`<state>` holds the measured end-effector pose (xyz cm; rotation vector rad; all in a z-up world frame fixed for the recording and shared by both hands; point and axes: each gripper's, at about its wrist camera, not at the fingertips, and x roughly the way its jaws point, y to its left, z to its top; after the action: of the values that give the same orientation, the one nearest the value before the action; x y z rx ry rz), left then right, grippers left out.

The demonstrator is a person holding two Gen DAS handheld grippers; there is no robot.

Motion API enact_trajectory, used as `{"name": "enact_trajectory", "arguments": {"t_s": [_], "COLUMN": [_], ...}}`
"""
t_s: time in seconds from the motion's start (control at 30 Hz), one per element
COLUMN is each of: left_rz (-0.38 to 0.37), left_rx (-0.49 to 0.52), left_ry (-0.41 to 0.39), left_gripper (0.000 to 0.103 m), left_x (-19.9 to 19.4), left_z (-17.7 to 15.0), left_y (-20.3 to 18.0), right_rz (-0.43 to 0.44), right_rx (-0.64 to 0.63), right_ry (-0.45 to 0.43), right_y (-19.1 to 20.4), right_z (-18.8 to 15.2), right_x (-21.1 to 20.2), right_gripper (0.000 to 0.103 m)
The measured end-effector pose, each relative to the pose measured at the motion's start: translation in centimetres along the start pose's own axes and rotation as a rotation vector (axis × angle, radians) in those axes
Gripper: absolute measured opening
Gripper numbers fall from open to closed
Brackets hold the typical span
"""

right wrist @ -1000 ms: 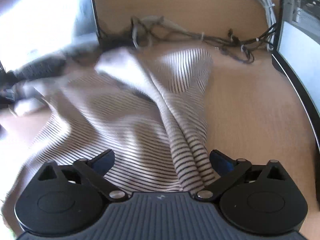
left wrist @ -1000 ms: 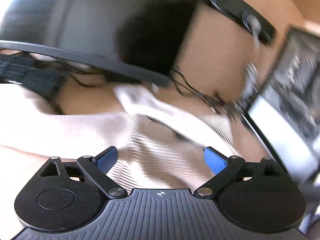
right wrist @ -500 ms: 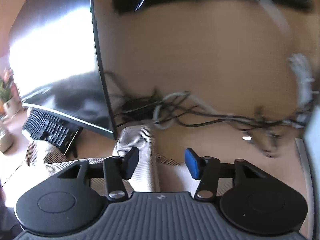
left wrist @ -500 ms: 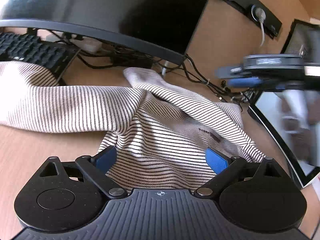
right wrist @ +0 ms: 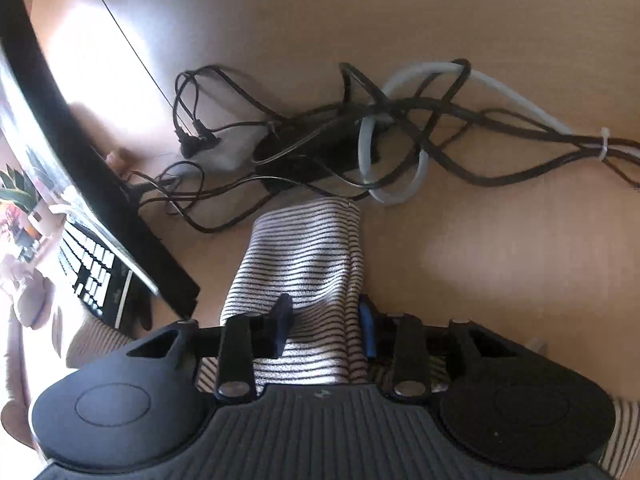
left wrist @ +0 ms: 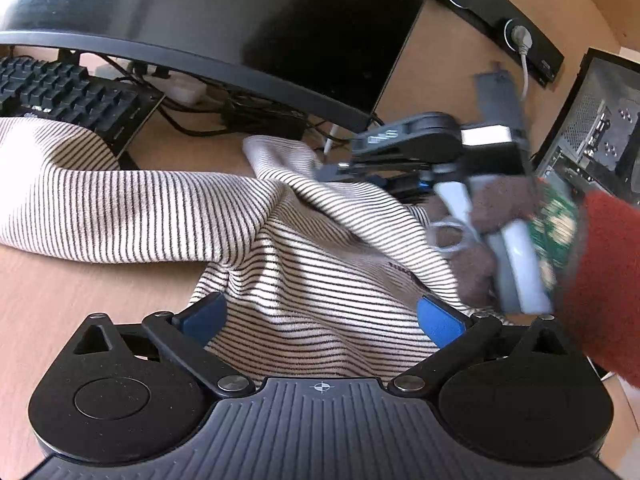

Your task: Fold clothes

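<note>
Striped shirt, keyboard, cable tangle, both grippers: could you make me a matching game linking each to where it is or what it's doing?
Things:
1. striped shirt
2. keyboard
3. cables
4. left gripper
5. right gripper

States:
A. open, above the fabric
B. under the monitor's edge
C. crumpled on the desk
D. closed on the sleeve end
E. tangled beyond the sleeve

Pairs: 1-C, 2-B, 3-E, 4-A, 5-D

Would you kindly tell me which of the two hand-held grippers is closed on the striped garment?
The right hand-held gripper: its fingers pinch a fold of the striped garment. The left hand-held gripper is spread wide, gripping nothing.
</note>
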<state>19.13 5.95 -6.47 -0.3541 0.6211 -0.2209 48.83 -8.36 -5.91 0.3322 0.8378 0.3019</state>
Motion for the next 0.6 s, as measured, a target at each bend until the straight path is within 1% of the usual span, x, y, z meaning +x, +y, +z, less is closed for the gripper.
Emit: {"name": "enact_trajectory", "arguments": {"t_s": [0.03, 0.13, 0.17, 0.2, 0.27, 0.37, 0.43, 0.47, 0.53, 0.6], "left_rz": [0.001, -0.001, -0.004, -0.006, -0.006, -0.011, -0.015, -0.014, -0.011, -0.003], "left_rx": [-0.001, -0.007, -0.012, -0.017, -0.019, -0.025, -0.031, -0.027, -0.018, -0.012], "left_ry": [0.000, -0.002, -0.003, -0.005, -0.005, -0.007, -0.007, -0.004, 0.002, 0.005], "left_gripper": [0.103, 0.103, 0.103, 0.103, 0.103, 0.103, 0.103, 0.103, 0.103, 0.103], "left_x": [0.0, -0.1, -0.1, -0.2, -0.2, -0.3, -0.3, -0.3, -0.4, -0.7], "left_z": [0.0, 0.0, 0.0, 0.1, 0.1, 0.1, 0.1, 0.0, 0.0, -0.2], "left_y": [0.0, 0.0, 0.1, 0.2, 0.2, 0.3, 0.4, 0.3, 0.2, 0.1], "right_rz": [0.005, 0.020, 0.025, 0.010, -0.045, -0.180, -0.223, -0.215, -0.151, -0.078], "right_rx": [0.001, -0.013, -0.017, -0.016, -0.008, -0.019, -0.041, -0.027, 0.003, 0.009], "right_ry": [-0.023, -0.105, -0.133, -0.159, -0.212, -0.300, -0.293, -0.276, -0.220, -0.172], "right_y": [0.0, 0.3, 0.3, 0.2, -0.2, -1.0, -1.1, -1.2, -1.1, -0.9], "right_z": [-0.3, -1.4, -1.7, -2.2, -3.2, -4.3, -4.5, -4.5, -4.2, -3.4], "right_x": [-1.2, -5.6, -7.1, -8.8, -12.4, -17.8, -19.5, -19.7, -18.9, -16.6], "right_gripper": [0.010, 0.009, 0.003, 0.000, 0.000, 0.000, 0.002, 0.003, 0.004, 0.005]}}
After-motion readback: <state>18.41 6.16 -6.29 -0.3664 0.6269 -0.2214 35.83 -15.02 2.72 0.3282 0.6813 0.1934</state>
